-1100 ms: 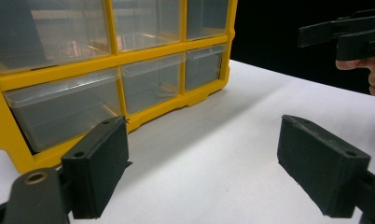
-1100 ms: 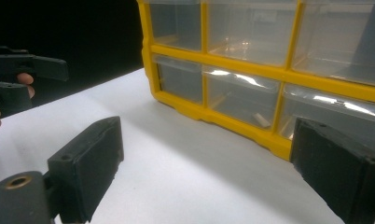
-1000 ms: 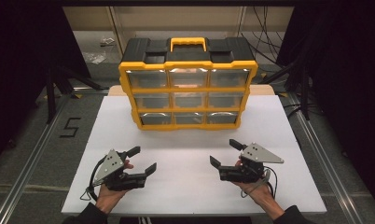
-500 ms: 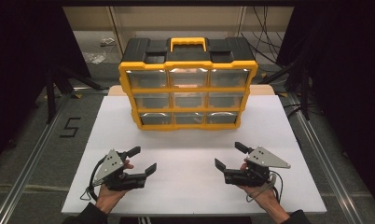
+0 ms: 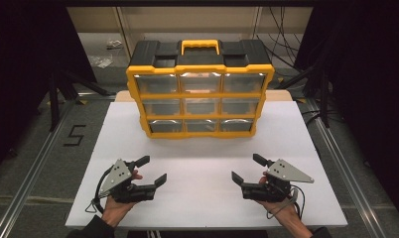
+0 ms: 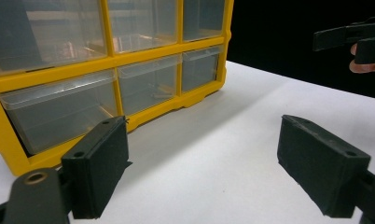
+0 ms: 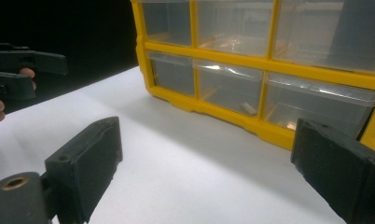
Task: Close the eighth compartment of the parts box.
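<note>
A white table top point(image 5: 297, 148) stands on grey floor marked "5" point(image 5: 74, 135), cables point(image 5: 282, 44) behind.

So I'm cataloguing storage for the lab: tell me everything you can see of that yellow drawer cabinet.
The drawer cabinet has a yellow plastic frame, a black top and a yellow carry handle. It holds nine clear drawers, three rows of three, all shut; some small contents show faintly. It stands upright at the far middle of the white table, untouched by either gripper.
</note>
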The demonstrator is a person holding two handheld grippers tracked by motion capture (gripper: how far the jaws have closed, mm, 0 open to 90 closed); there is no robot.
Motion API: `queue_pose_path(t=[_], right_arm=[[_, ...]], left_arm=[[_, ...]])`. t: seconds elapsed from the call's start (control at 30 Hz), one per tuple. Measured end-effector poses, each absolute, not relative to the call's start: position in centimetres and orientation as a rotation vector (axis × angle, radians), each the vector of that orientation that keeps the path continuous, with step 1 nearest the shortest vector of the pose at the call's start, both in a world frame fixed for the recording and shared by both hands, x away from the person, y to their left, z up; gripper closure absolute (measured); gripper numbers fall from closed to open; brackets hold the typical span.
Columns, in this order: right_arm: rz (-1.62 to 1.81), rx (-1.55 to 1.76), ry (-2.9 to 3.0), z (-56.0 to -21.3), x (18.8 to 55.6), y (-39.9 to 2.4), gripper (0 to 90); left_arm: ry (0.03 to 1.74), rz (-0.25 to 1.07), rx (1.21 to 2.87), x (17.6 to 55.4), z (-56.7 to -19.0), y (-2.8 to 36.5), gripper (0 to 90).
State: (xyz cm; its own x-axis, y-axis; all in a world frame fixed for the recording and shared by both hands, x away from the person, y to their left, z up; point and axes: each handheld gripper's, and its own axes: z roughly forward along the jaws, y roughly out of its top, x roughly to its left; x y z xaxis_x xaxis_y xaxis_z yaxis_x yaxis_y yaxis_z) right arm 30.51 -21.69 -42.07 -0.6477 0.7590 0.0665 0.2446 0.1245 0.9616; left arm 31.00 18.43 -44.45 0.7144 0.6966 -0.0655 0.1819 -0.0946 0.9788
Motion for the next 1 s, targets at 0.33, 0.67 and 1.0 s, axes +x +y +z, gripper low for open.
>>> queue_pose_path(t=[0.33, 0.67, 1.0], right_arm=[[1.55, 0.957, 1.95, -42.0, 30.59, -21.83, 9.7], [1.553, 0.95, 1.953, -42.04, 30.63, -21.81, 9.7], [1.557, 0.952, 1.955, -42.08, 30.65, -21.79, 9.7]], left_arm=[[0.715, 0.5, 1.642, 30.98, -44.44, 18.4, 16.2], [0.715, 0.5, 1.642, 31.0, -44.44, 18.4, 16.2], [0.715, 0.501, 1.642, 31.05, -44.45, 18.43, 16.2]])
